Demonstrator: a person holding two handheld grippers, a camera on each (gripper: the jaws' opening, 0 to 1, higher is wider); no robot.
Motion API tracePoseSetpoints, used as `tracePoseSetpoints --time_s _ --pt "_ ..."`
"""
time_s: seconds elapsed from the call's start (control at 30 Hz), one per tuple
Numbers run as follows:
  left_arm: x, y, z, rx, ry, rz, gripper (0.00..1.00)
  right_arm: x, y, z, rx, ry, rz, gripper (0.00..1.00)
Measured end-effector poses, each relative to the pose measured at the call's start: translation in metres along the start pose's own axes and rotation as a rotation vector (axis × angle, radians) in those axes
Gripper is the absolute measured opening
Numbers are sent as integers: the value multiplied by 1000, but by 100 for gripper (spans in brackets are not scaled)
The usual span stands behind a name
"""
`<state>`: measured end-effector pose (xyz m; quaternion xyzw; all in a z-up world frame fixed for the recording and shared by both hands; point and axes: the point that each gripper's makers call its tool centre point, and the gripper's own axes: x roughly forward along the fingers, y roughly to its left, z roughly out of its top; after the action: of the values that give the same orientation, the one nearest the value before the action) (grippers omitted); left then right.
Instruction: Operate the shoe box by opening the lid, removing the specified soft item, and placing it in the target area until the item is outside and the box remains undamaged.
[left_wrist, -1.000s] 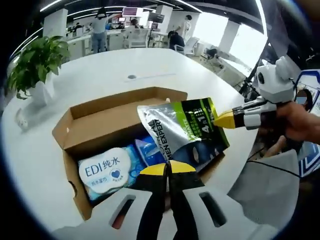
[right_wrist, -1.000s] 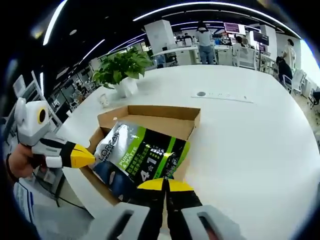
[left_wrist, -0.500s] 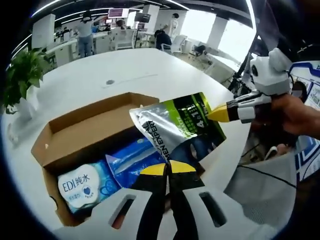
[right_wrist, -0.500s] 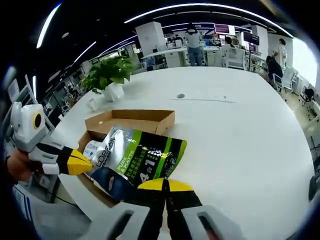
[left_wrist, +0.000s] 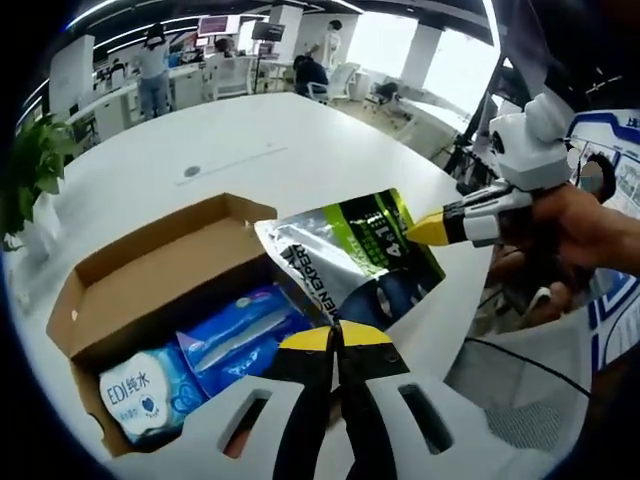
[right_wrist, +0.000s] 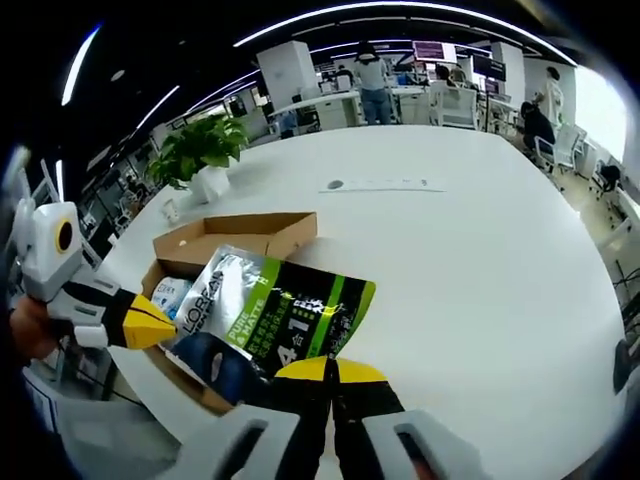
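Note:
A silver, green and dark blue pouch (left_wrist: 350, 255) hangs in the air over the right end of the open cardboard shoe box (left_wrist: 150, 238). My left gripper (left_wrist: 335, 340) is shut on the pouch's near edge. My right gripper (left_wrist: 428, 228), yellow-tipped, comes in from the right and is shut on the far corner. In the right gripper view the pouch (right_wrist: 270, 310) lies partly over the box (right_wrist: 235, 235) and partly over the white table. My right gripper (right_wrist: 330, 372) pinches its near edge, and my left gripper (right_wrist: 145, 325) holds its left corner.
Inside the box lie a blue wipes pack (left_wrist: 235, 335) and a white-lidded wipes pack (left_wrist: 140, 390). A potted plant (right_wrist: 200, 150) stands beyond the box on the round white table (right_wrist: 480, 250). A hand (left_wrist: 580, 225) holds the right gripper. People and desks fill the far background.
Both grippers have carried the pouch sideways, away from the box's middle toward its end and the bare table. More of the blue wipes pack is uncovered.

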<state>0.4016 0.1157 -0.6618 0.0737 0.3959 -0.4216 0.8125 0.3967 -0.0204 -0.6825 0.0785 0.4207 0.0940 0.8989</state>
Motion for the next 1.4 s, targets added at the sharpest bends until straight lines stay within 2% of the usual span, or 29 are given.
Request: tracePoseSetpoints --time_s 0.37,0.8,1.13,1.23,1.4 --pt "26 -23 6 14 29 -19 1 0 -32 -4 7 24 -15 0" --pt "67 -33 1 119 122 3 1 15 -62 -9 -9 66 -24 0" --pt "86 -27 -7 276 213 23 1 36 -70 -14 -4 95 -6 0" --pt "90 -27 -9 293 225 10 1 40 -72 -18 -26 114 -7 0" --pt "98 -24 -15 362 271 1 1 47 -75 -22 0 122 6 0"
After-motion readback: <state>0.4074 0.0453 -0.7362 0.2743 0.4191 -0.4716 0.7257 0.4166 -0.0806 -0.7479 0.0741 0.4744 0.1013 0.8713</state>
